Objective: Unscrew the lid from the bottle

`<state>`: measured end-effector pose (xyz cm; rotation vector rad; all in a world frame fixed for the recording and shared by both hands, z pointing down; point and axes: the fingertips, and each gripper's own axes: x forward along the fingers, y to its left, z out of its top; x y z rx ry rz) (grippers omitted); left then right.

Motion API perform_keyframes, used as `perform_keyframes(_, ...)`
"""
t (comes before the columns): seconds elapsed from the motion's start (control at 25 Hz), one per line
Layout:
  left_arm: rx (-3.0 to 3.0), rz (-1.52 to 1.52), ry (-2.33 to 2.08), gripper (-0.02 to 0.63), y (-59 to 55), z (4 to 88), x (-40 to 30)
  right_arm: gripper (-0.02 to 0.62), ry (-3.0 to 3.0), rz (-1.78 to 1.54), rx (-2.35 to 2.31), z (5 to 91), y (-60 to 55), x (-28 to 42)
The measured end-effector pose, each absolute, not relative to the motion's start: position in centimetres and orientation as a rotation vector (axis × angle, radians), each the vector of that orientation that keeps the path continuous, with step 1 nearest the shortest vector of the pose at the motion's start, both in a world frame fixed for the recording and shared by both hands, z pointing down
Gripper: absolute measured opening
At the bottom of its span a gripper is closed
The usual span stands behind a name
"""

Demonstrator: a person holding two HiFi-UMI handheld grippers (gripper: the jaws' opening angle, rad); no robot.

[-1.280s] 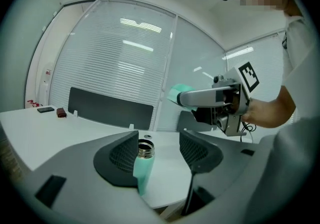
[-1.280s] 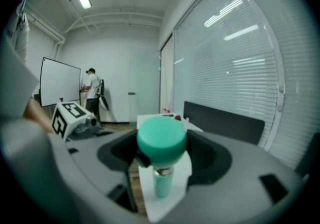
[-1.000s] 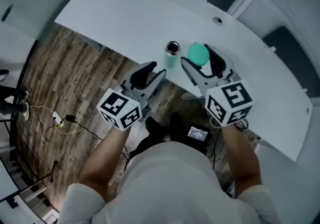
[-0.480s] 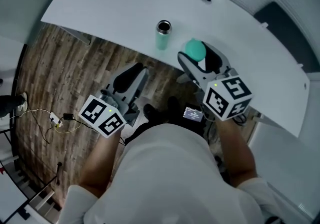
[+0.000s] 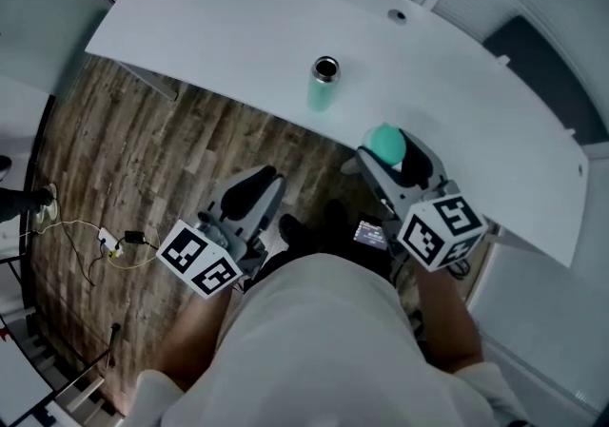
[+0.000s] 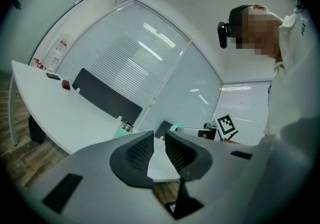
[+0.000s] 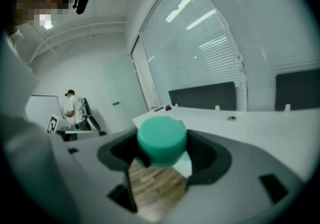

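Right tongs [image 5: 388,151], dipped slightly, clamp the lid [image 7: 161,140]. Left tongs [image 6: 159,148], held level, have just been closing on nothing and stand a slit apart.

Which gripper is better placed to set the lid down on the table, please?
Right: the right gripper holds the lid by the table; the left gripper, jaws just closed partway, holds nothing.

Cool, even indoor light. Ceiling strip lights mirror as bright streaks on the glass wall [image 6: 150,48]. The desk [image 5: 238,26] top is near-white with faint shadows. Both gripper views have heavy fisheye, bowed lines and dark vignetted corners. In the right gripper view the lid [image 7: 161,139] is soft and the floor [image 7: 155,188] blurred.
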<state>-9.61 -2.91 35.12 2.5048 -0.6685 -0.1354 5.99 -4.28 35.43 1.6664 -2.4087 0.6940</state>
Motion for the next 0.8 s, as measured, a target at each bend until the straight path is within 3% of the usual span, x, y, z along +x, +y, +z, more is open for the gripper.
perform_keyframes(0.4,2.463,-0.139,-0.712,0.087,-0.8,35.2,-9.0,0.314,-2.429,0.722,1.601,35.7,-2.3,7.4)
perform_keyframes(0.8,2.403,-0.188,-0.810,0.087,2.9,34.7,-3.5,0.314,-2.520,0.644,1.441,34.9,-0.6,10.7)
